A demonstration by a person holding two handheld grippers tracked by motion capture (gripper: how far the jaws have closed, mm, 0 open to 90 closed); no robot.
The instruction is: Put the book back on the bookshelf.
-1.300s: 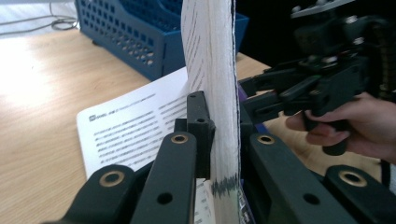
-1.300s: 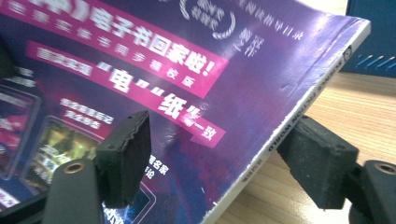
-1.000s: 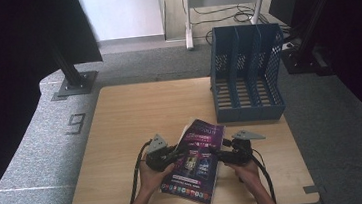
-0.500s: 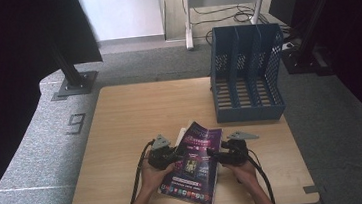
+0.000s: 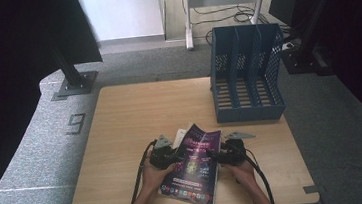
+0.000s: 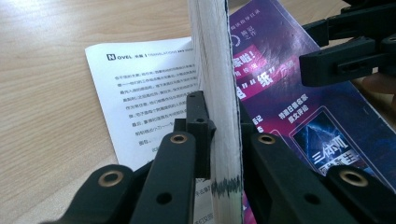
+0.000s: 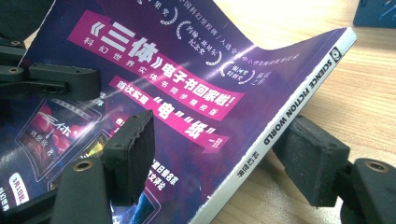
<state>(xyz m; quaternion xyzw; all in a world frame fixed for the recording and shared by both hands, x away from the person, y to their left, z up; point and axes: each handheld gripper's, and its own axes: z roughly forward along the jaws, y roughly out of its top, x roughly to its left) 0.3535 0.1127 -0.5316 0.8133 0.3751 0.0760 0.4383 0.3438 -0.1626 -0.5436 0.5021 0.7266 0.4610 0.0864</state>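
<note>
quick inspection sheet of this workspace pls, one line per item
surface: light wooden table, mostly bare
job's things: purple glossy-covered paperback magazine near the front edge, page block lifted off a white printed page
clutter: blue plastic slotted file rack at the far right, slots look empty
grippers: left gripper shut on the page block; right gripper jaws straddle the spine edge, pads apart from it
cables: black cable trails from the left gripper; more lie on the floor behind
surroundings: grey carpet, metal stand base
</note>
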